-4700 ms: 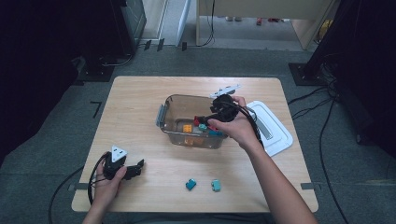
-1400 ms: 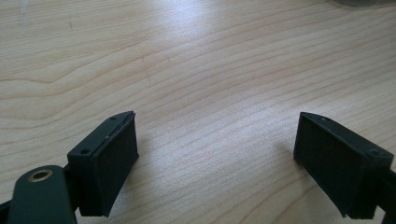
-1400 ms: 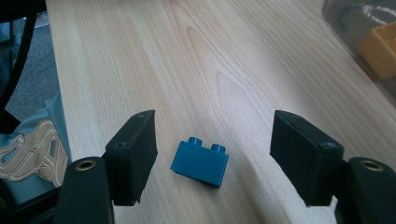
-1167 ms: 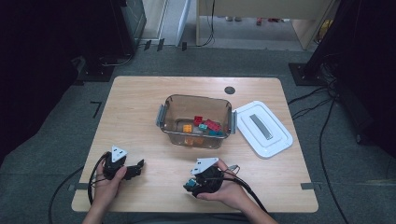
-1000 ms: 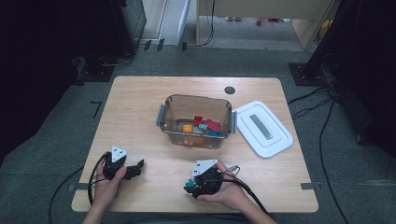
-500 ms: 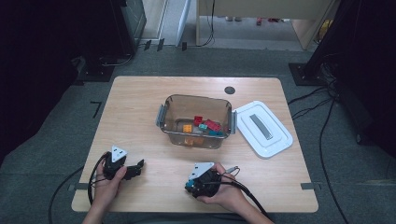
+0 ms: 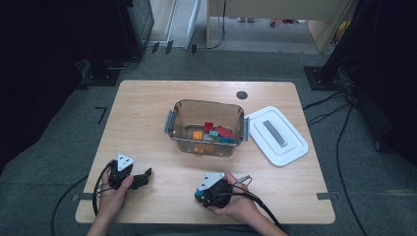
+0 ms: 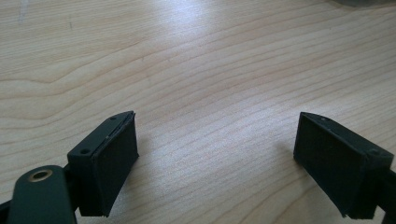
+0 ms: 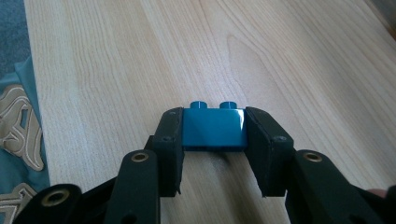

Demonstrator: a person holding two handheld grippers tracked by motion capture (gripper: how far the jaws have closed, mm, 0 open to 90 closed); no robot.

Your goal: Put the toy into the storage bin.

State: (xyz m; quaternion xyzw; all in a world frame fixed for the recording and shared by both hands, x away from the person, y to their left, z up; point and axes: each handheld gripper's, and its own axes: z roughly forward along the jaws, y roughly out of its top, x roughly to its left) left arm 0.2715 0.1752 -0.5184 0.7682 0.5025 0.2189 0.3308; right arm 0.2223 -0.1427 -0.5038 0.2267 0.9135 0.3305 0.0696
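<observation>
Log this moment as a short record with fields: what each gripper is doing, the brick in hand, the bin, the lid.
right gripper: jaws have just been closing, pads now pressed on both sides of the blue brick
blue brick: studs up, resting on the table near its front edge
left gripper: jaws wide apart, nothing between them, over bare wood
clear bin: open, at mid table, with red, orange and teal bricks inside
white lid: lying flat on the table, right of the bin
</observation>
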